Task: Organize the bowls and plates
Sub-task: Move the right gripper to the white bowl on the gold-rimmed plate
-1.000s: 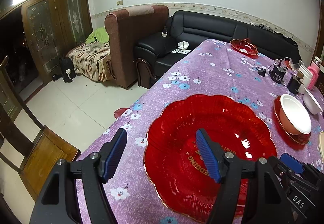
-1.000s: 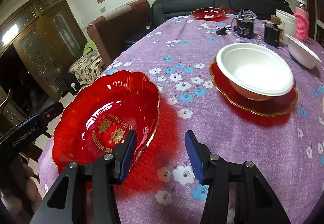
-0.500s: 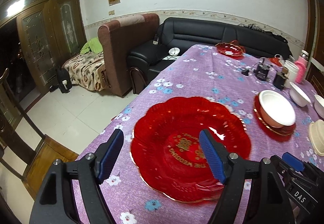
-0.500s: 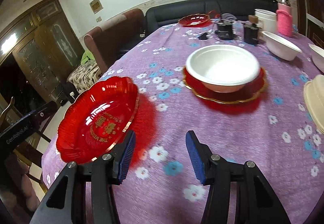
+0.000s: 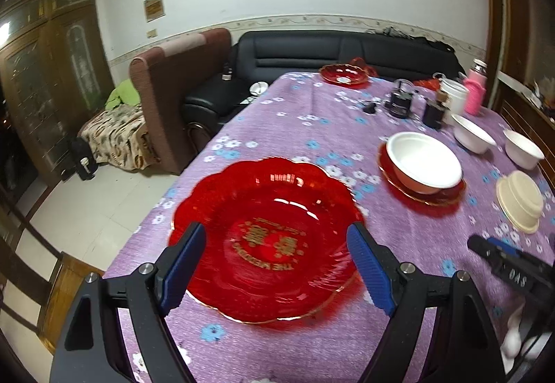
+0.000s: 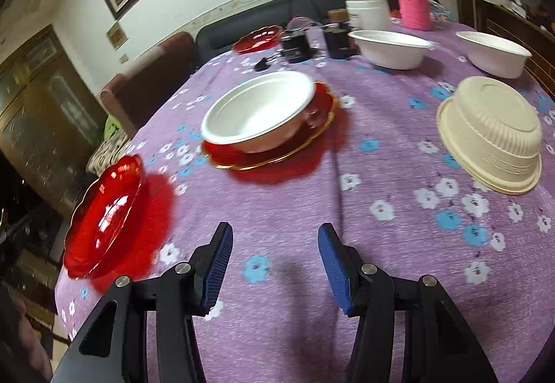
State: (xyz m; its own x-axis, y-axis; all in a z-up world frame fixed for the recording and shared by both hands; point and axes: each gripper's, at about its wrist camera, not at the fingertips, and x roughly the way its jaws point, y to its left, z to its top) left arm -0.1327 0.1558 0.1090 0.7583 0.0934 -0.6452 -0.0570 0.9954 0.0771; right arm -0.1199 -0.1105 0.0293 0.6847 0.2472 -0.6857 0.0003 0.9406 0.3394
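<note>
Hovering over the big red plate at six o'clock on the surface, the left gripper has its jaws opening, empty. The right gripper, half-open and empty, faces the cream bowl at two o'clock, likely the next pickup.

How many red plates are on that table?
3. A big empty red plate lies at the near edge, a second red plate sits mid-table under a white bowl, and a third red plate is at the far end. Clutter may hide more.
</note>
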